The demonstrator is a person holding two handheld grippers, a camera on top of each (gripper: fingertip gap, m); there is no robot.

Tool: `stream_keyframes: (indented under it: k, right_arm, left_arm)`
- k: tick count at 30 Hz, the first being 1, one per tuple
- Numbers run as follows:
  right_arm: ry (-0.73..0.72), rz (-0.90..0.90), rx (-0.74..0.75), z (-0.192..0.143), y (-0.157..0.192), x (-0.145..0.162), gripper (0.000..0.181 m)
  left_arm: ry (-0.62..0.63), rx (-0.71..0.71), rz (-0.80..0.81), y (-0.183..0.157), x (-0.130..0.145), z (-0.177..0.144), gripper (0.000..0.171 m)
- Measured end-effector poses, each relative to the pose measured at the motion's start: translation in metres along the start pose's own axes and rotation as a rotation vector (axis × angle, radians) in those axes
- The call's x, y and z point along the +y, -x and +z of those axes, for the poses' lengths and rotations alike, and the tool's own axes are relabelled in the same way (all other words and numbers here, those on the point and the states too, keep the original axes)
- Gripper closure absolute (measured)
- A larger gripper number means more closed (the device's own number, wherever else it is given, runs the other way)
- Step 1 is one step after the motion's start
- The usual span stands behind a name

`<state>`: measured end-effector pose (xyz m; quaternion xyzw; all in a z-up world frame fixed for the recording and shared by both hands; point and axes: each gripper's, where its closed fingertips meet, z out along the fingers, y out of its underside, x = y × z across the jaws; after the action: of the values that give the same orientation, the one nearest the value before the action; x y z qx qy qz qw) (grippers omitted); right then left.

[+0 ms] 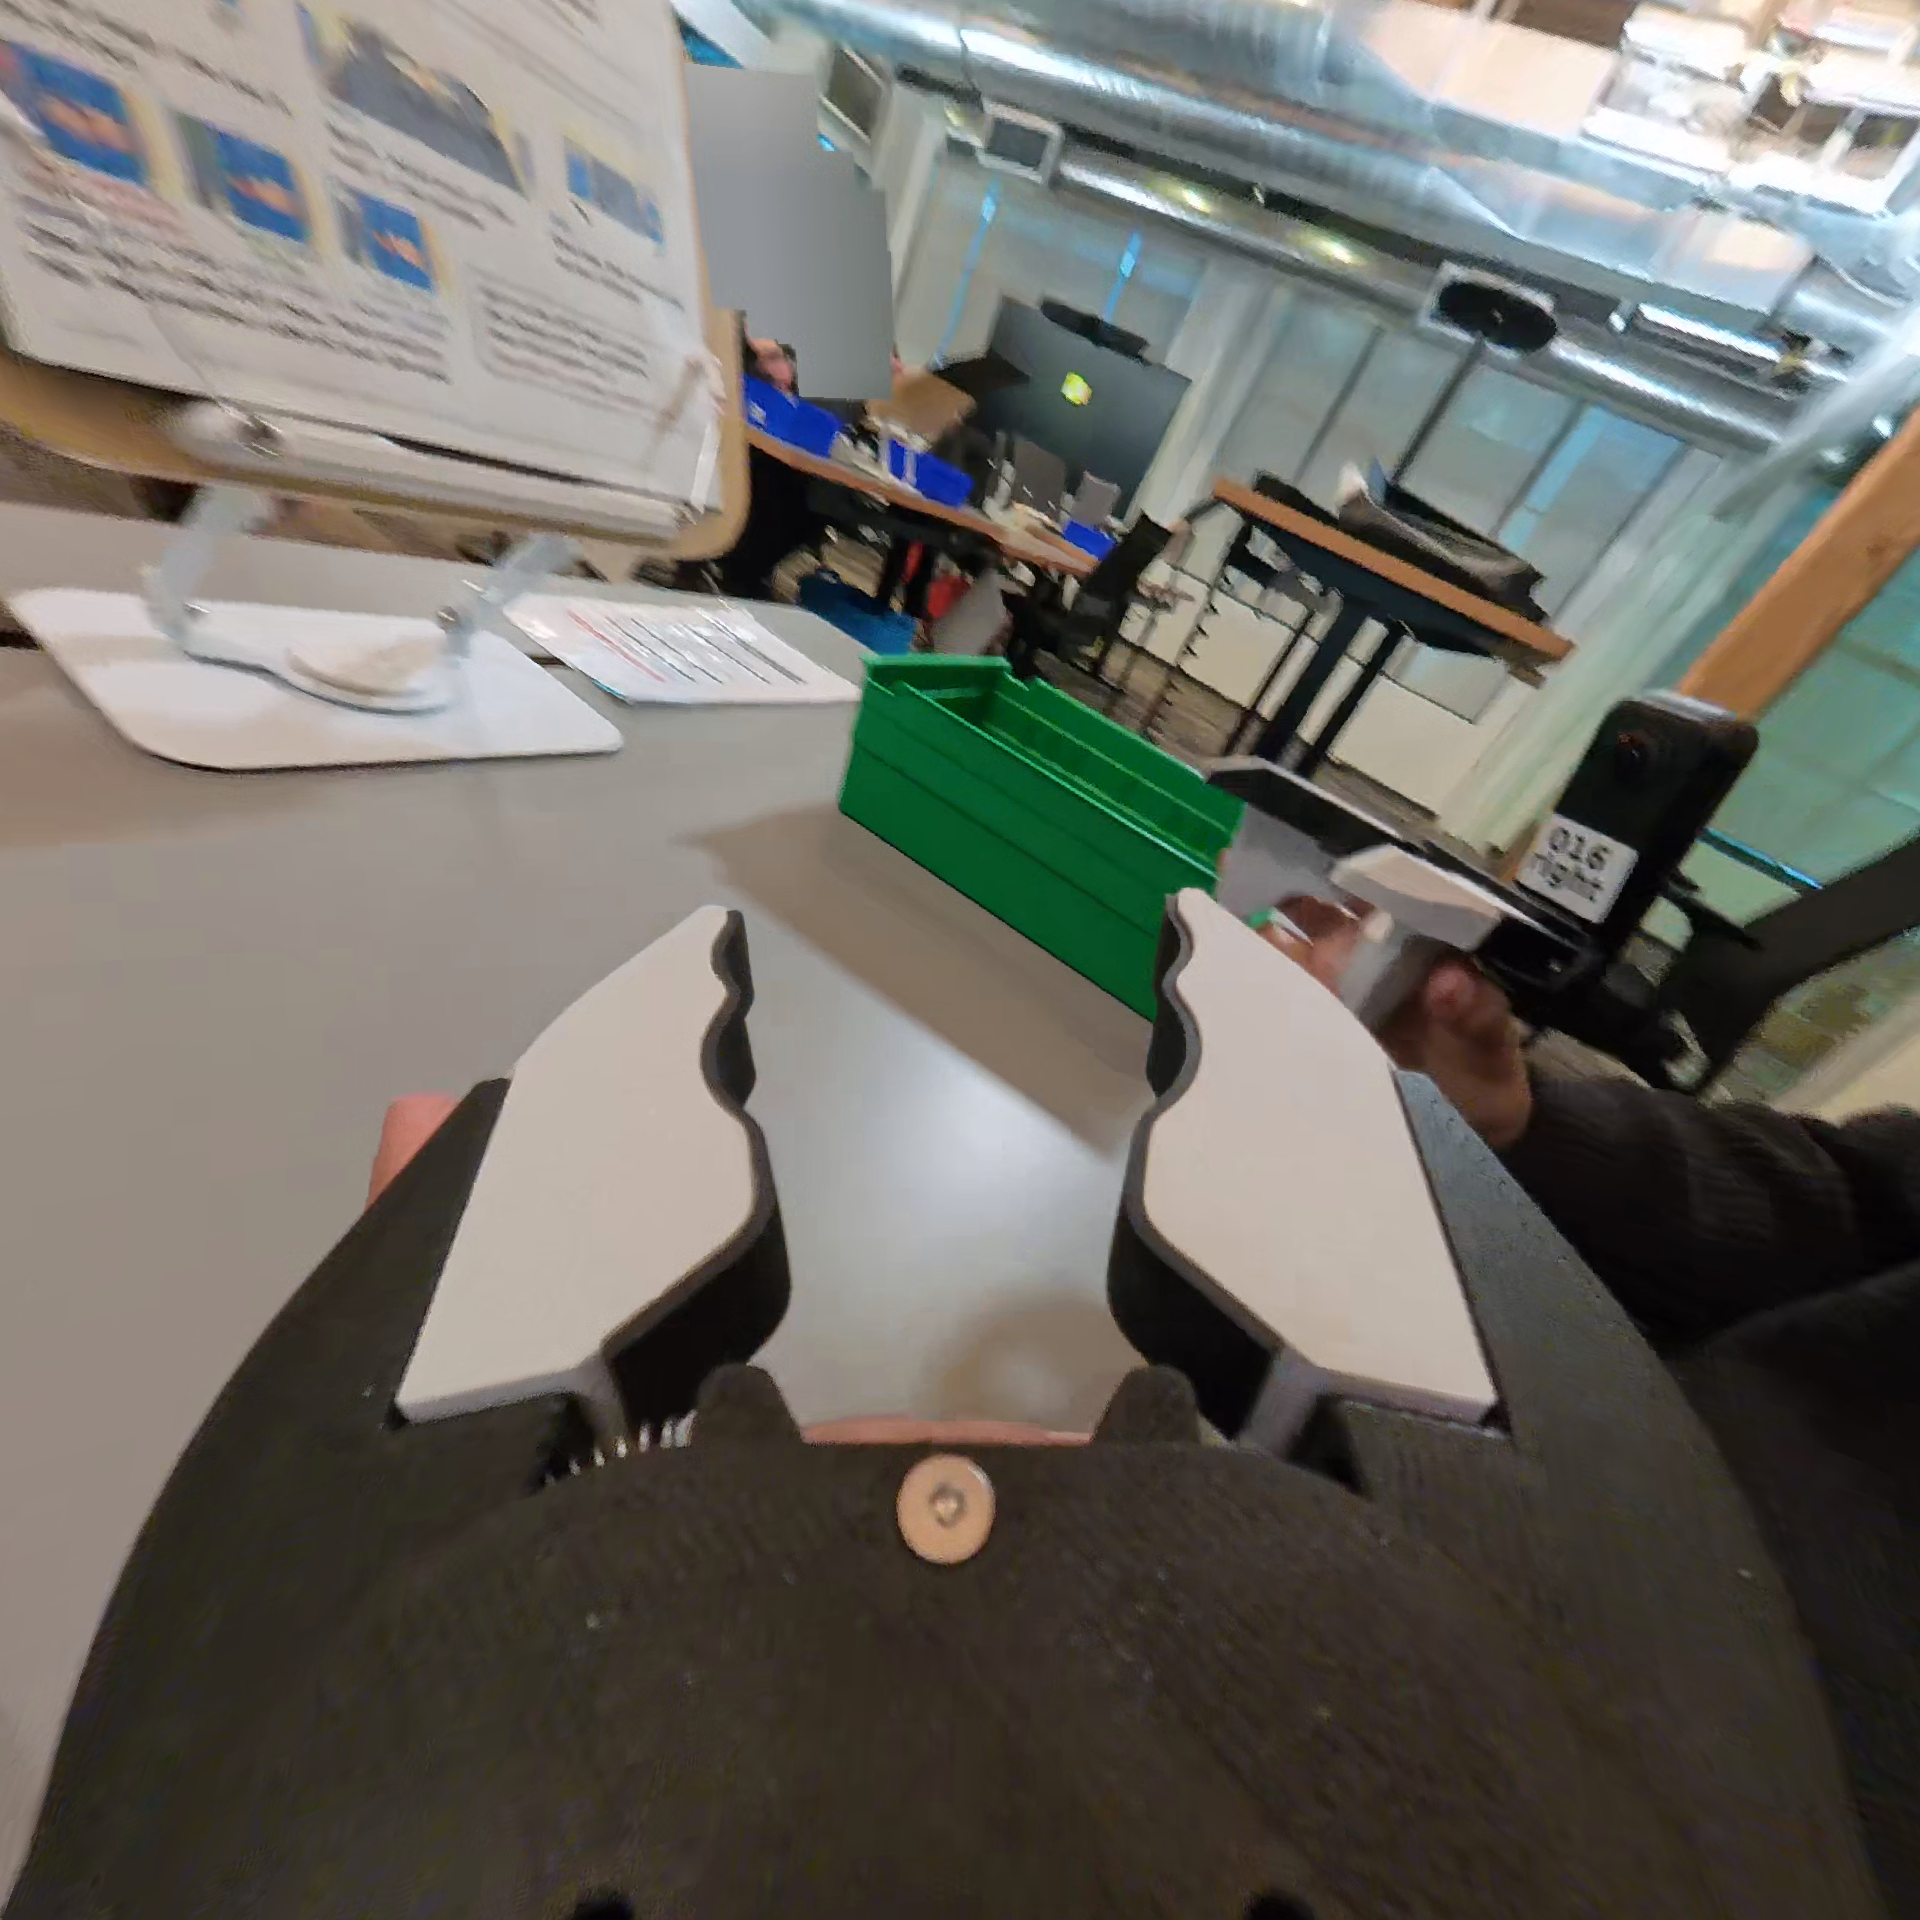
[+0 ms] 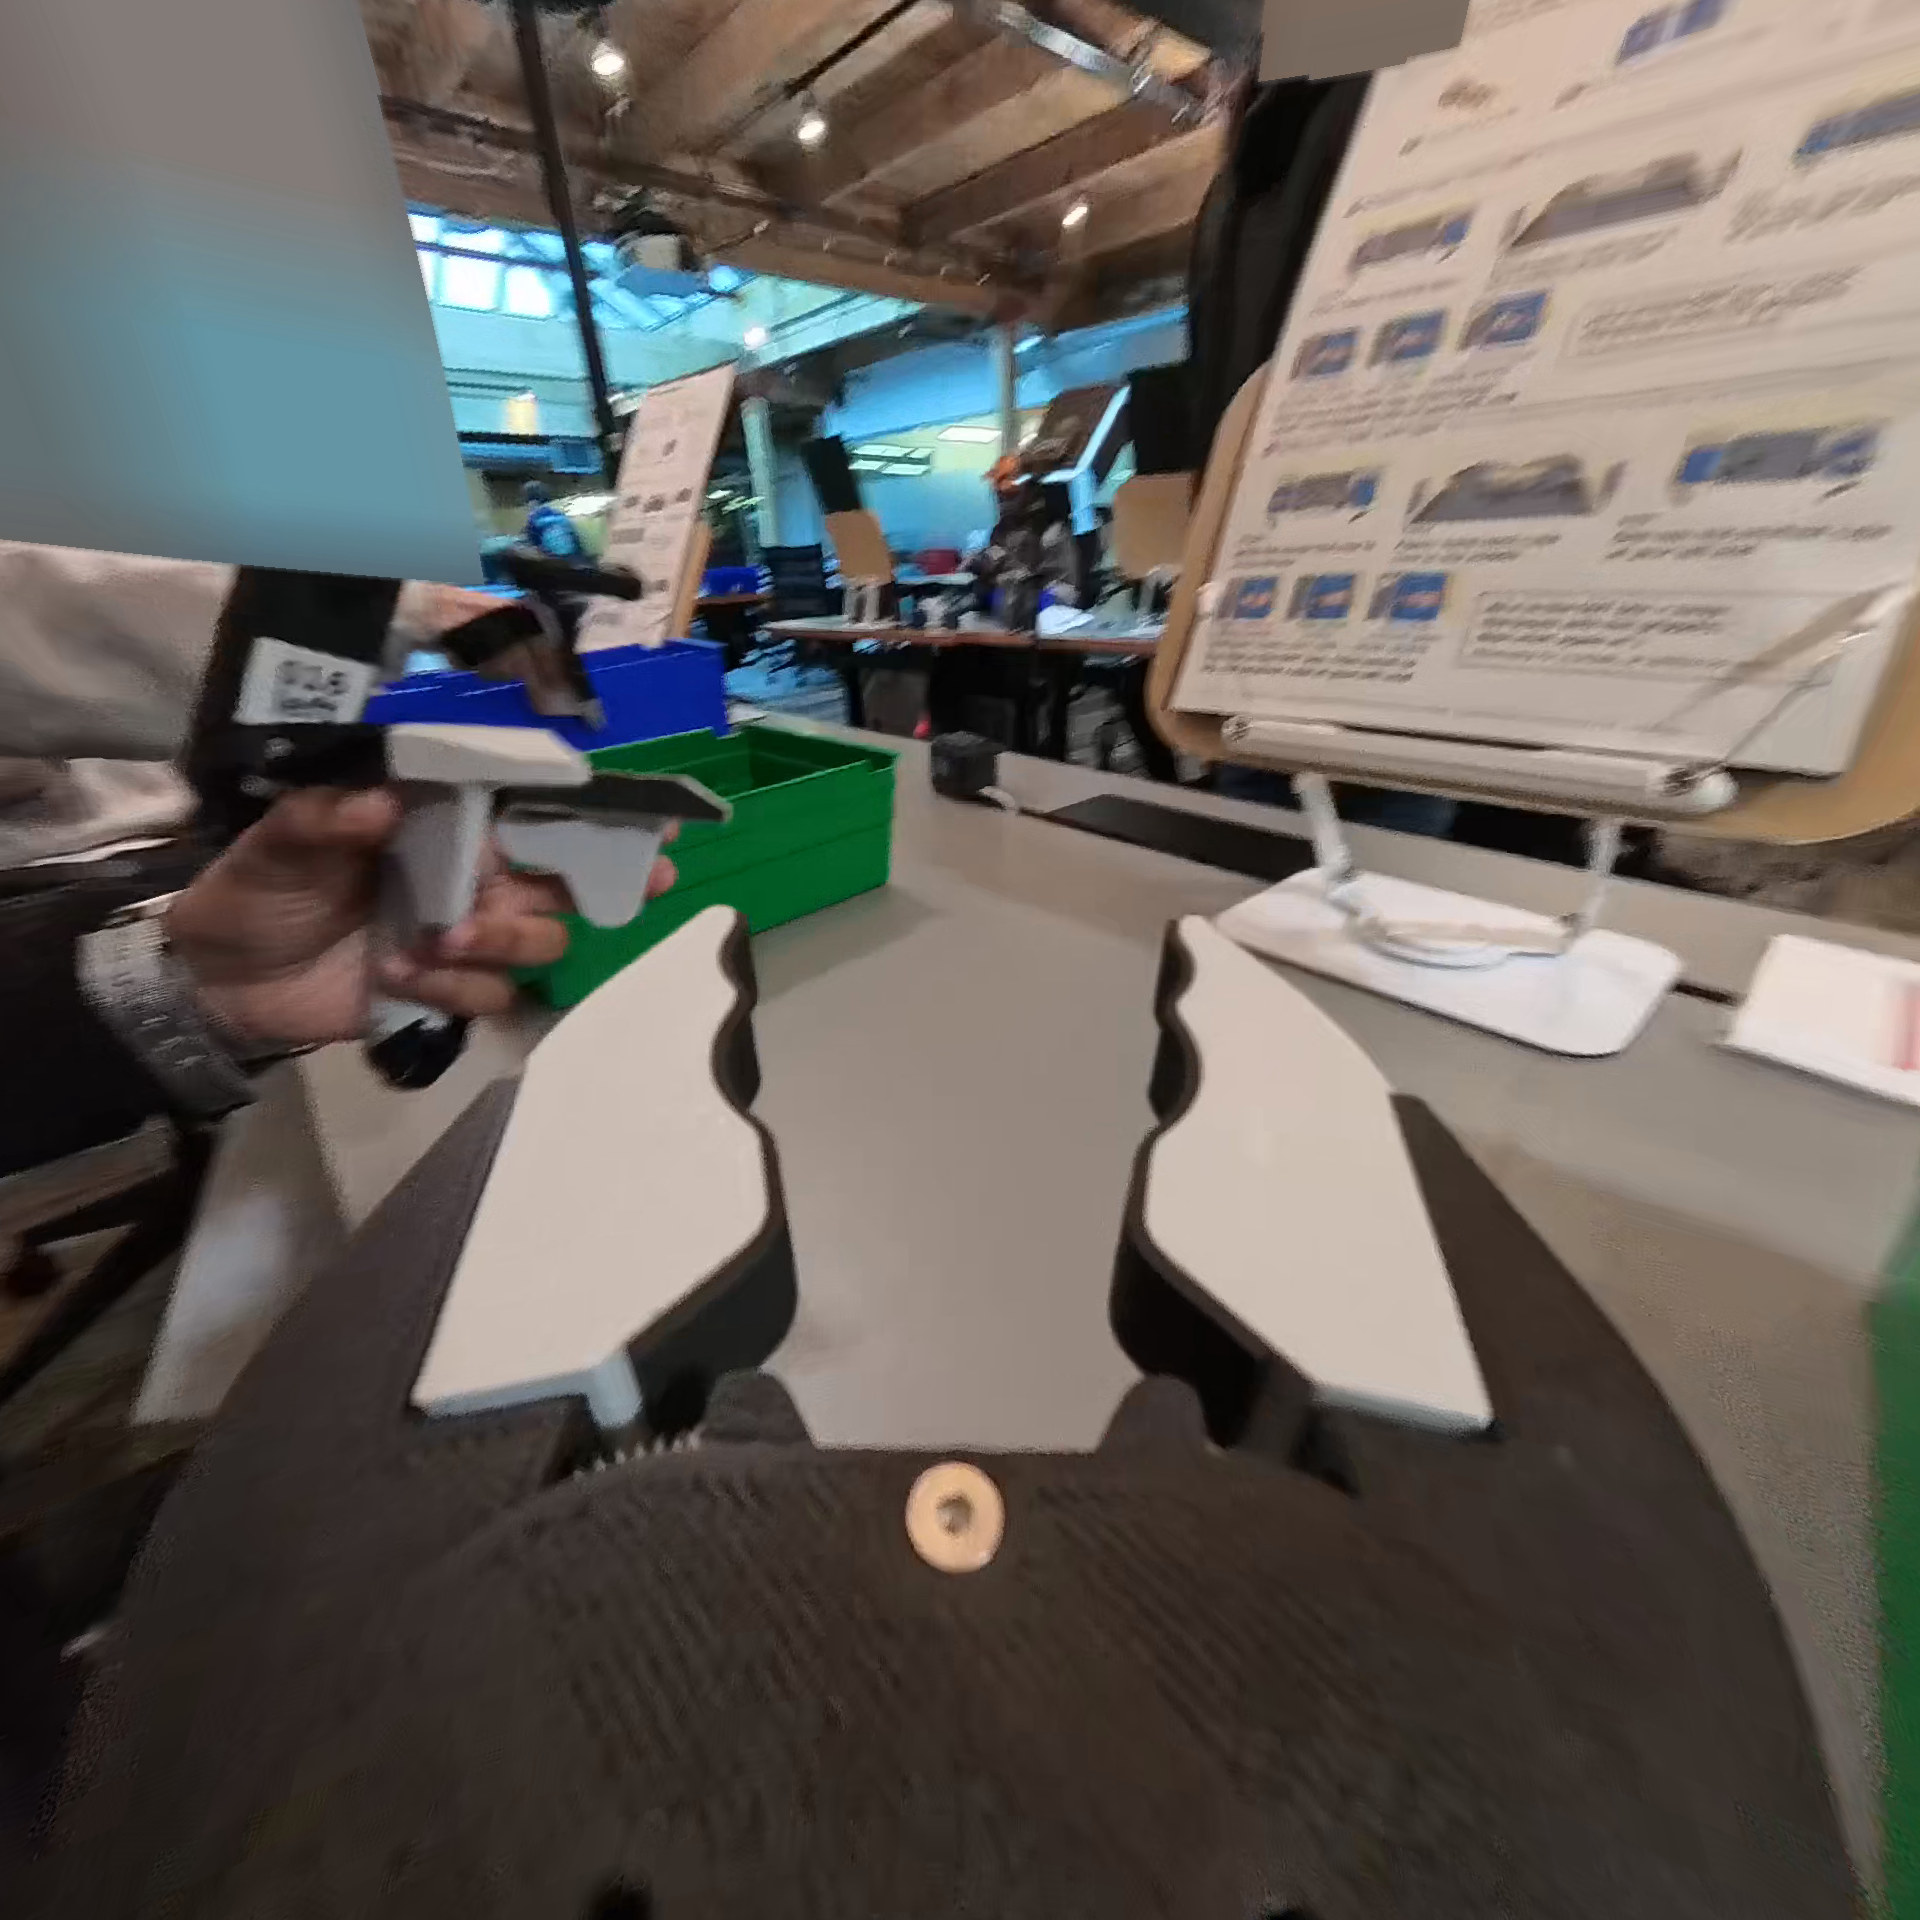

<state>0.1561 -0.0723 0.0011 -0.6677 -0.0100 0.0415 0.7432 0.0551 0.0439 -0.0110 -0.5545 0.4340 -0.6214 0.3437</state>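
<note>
jaws spread and empty on both the left gripper (image 1: pixel 951 966) and right gripper (image 2: pixel 954 971) — held close over the grey table (image 1: pixel 312 987), they could clip each other or knock the green bin (image 1: pixel 1029 800).

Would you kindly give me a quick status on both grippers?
Left gripper open, empty, over grey table. Right gripper open, empty. Green bin ahead, document stand beside; nothing between fingers.

Green bin (image 1: pixel 1029 810), blue bin (image 2: pixel 540 691), grey table (image 1: pixel 312 987), white stand base (image 2: pixel 1455 966), white-topped black fingers (image 1: pixel 623 1143)
</note>
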Motion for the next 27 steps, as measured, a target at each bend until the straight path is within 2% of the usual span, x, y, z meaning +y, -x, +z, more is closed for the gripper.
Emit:
stream_keyframes:
  k: [2,3,4,6,7,8,10,13,15,19,21,23,27]
  right_arm:
    - [0.008,0.041,-0.085,-0.001,0.009,-0.003,0.125]
    - [-0.01,0.05,-0.093,-0.003,0.008,-0.006,0.129]
    - [-0.036,0.052,-0.061,-0.004,0.003,-0.009,0.128]
    - [-0.079,0.043,0.03,-0.007,-0.011,-0.014,0.114]
    - [-0.067,0.044,0.045,-0.007,-0.014,-0.012,0.117]
    - [-0.013,0.058,0.012,-0.006,-0.01,-0.005,0.128]
    - [0.051,0.099,-0.079,-0.002,0.002,0.005,0.129]
    - [0.046,0.075,-0.021,0.002,-0.003,0.012,0.097]
    - [0.06,0.032,-0.013,0.004,-0.002,0.017,0.092]
    - [0.038,0.087,-0.053,0.005,0.006,0.013,0.074]
    - [0.015,0.118,-0.112,0.004,0.014,0.009,0.073]
    - [0.015,0.138,-0.134,0.003,0.017,0.008,0.077]
    - [0.052,0.096,-0.125,0.007,0.02,0.016,0.079]
  left_arm:
    - [-0.051,-0.056,-0.012,0.015,-0.009,-0.009,0.099]
    - [-0.062,-0.078,-0.024,0.023,-0.01,-0.012,0.099]
    - [-0.065,-0.095,-0.037,0.03,-0.011,-0.016,0.098]
    - [-0.075,-0.115,-0.054,0.04,-0.017,-0.022,0.097]
    - [-0.081,-0.125,-0.053,0.043,-0.022,-0.026,0.096]
    - [-0.084,-0.136,-0.044,0.047,-0.027,-0.031,0.096]
    - [-0.071,-0.163,-0.018,0.053,-0.035,-0.041,0.093]
    - [0.001,-0.22,0.054,0.063,-0.04,-0.063,0.099]
    - [0.057,-0.253,0.087,0.073,-0.043,-0.08,0.107]
    - [0.158,-0.357,0.122,0.109,-0.054,-0.117,0.106]
    - [0.248,-0.46,0.218,0.139,-0.063,-0.138,0.106]
    - [0.398,-0.556,0.358,0.173,-0.069,-0.159,0.105]
    - [0.845,-0.618,0.649,0.232,-0.056,-0.195,0.107]
